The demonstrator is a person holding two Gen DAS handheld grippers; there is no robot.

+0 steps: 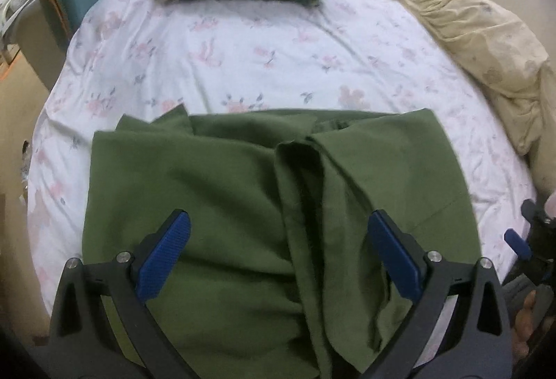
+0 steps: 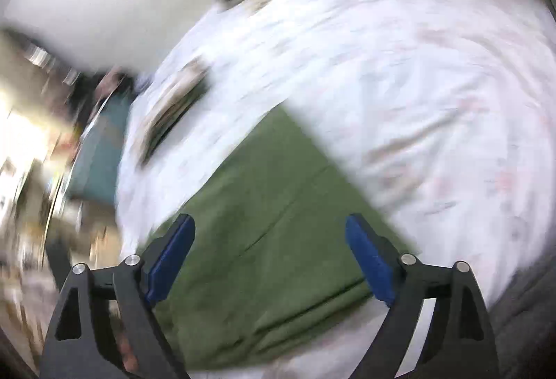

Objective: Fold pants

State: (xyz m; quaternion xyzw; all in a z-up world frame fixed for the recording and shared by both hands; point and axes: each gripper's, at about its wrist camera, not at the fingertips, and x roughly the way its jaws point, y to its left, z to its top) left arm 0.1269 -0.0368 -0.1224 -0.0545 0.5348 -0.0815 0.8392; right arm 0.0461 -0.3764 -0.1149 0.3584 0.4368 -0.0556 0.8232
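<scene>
Left wrist view: the olive-green cotton pants point(image 1: 243, 205) lie rumpled on the white floral bedsheet point(image 1: 243, 48), under the left gripper point(image 1: 278, 247) — spread wide, gripping nothing. The right gripper point(image 2: 271, 250) — also wide apart and empty — hangs over the pants' edge in a blurred view.

Both wrist views look down closely, sharing the green pants point(image 1: 243, 205).
</scene>
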